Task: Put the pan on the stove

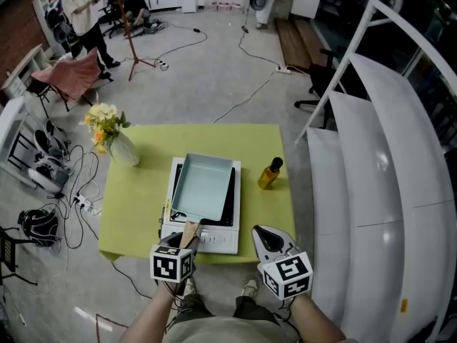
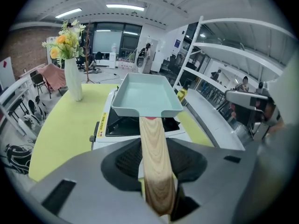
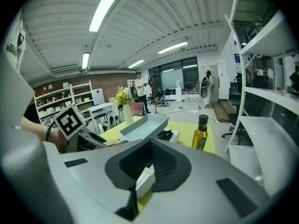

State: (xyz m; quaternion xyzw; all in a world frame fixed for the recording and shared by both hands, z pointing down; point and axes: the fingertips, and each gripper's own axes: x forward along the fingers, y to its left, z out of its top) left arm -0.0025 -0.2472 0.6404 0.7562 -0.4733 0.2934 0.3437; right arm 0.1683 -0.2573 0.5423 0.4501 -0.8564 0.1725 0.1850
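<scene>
A light blue rectangular pan [image 1: 202, 186] lies over the burner of a white portable stove [image 1: 218, 240] on the green table [image 1: 136, 206]. I cannot tell whether the pan rests on the grate or hangs just above it. Its wooden handle [image 1: 189, 232] points back toward me. My left gripper [image 1: 184, 243] is shut on that handle; in the left gripper view the handle [image 2: 155, 162] runs between the jaws up to the pan [image 2: 145, 97]. My right gripper [image 1: 265, 240] hovers at the table's near edge, right of the stove, shut and empty [image 3: 134, 200].
A yellow oil bottle [image 1: 270, 174] stands right of the stove. A white vase of flowers [image 1: 114, 141] is at the table's far left corner. White shelving [image 1: 385, 191] runs along the right. Cables and gear lie on the floor to the left, and a person [image 1: 82, 13] stands far back.
</scene>
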